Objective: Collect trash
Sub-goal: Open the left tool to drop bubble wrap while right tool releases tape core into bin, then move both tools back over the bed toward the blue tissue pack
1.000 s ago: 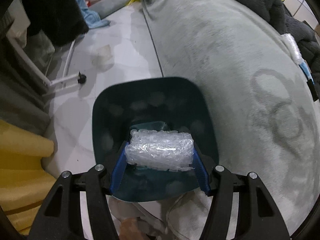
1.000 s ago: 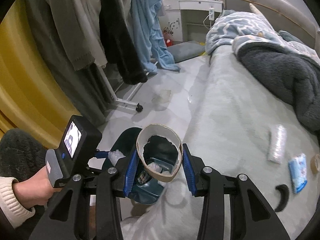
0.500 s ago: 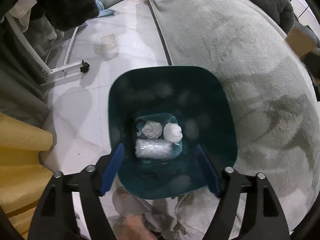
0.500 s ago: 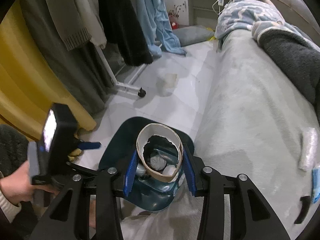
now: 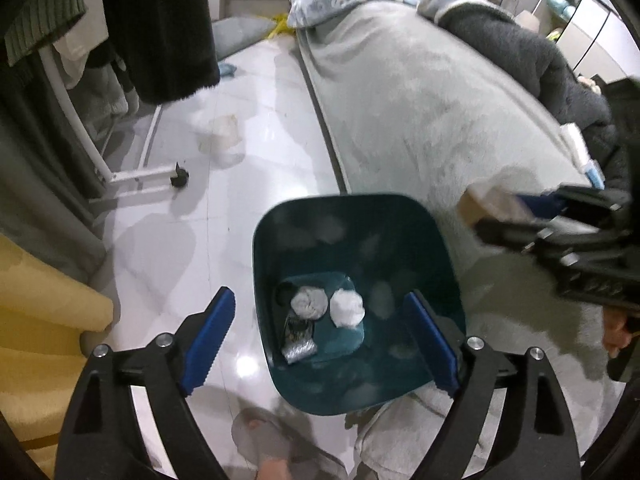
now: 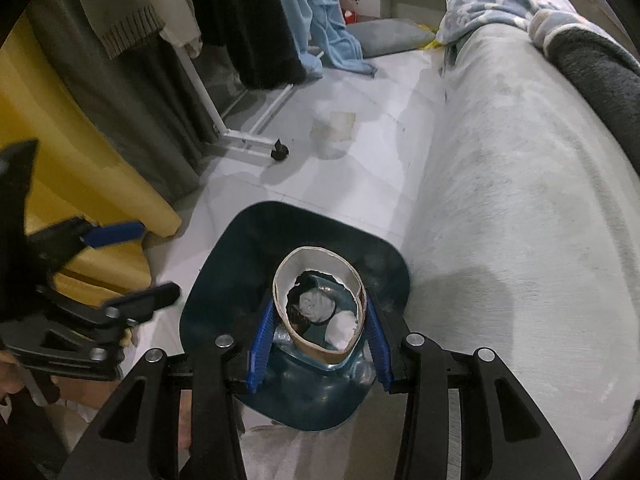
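A dark teal bin (image 5: 352, 204) stands on the floor beside the bed. On its bottom lie two white tissue wads (image 5: 308, 302) and a bubble-wrap roll (image 5: 299, 350). My left gripper (image 5: 320, 340) hangs over the bin's near side, its jaws opening, with nothing held between the pads. My right gripper (image 6: 320, 332) is shut on a cardboard tape ring (image 6: 286, 280), held just above the bin (image 6: 256, 216). In the left wrist view that right gripper (image 5: 500, 214) and its ring (image 5: 474, 200) come in from the right. The left gripper (image 6: 140, 264) shows at the left edge of the right wrist view.
A grey-green bed cover (image 5: 420, 100) runs along the bin's right side, with a dark blanket (image 5: 520, 48) and small wrappers (image 5: 576, 144) on it. A clothes rack on wheels (image 5: 178, 178), a crumpled cup (image 5: 224, 136), a yellow curtain (image 6: 60, 128) and a slippered foot (image 5: 272, 444) surround the bin.
The left gripper let go of the bubble-wrap roll, which dropped into the bin; its jaws spread wide and it drew back. The right gripper came down over the bin with the ring.
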`<state>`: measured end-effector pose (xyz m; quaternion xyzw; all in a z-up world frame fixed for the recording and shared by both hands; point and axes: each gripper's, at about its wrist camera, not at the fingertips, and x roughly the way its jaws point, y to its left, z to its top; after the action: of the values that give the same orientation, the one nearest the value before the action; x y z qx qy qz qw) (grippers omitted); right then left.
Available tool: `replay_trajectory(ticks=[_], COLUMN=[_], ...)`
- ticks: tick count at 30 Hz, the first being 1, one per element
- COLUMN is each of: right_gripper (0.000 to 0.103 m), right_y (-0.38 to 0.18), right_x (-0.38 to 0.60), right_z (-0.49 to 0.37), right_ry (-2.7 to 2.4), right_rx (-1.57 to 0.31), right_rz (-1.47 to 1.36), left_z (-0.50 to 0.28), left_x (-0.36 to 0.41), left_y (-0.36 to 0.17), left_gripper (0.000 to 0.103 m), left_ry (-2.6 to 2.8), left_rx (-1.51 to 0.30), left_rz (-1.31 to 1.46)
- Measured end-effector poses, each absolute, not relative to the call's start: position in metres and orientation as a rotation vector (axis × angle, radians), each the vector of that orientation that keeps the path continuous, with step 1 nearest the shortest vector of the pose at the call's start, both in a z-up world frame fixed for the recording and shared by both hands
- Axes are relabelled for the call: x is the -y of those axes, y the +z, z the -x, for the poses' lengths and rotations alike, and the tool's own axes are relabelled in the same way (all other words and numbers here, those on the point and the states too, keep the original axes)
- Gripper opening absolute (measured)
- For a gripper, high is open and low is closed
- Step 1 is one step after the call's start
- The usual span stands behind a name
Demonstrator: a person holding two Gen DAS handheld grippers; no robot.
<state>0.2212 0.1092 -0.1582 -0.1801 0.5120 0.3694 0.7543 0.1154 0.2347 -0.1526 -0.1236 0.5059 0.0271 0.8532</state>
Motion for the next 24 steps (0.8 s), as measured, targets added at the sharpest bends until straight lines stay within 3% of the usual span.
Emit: replay_trajectory(ticks=[15,24], right_gripper=[0.044,0.070], right_y=[-0.198,-0.197], right_x=[-0.124,-0.123], right_z=[-0.214,-0.207], right_ry=[0.784,0.770], right_rx=[-1.192,-1.195], right_rz=[0.456,0.455], left_z=[-0.105,-0.101], left_x=[-0.248,-0.240], left_y=[-0.098,-0.050], left_gripper=[0.088,0.089], left_ry=[0.056,0.042], left_rx=[-0.855,-0.723], left_rz=[0.262,0.258])
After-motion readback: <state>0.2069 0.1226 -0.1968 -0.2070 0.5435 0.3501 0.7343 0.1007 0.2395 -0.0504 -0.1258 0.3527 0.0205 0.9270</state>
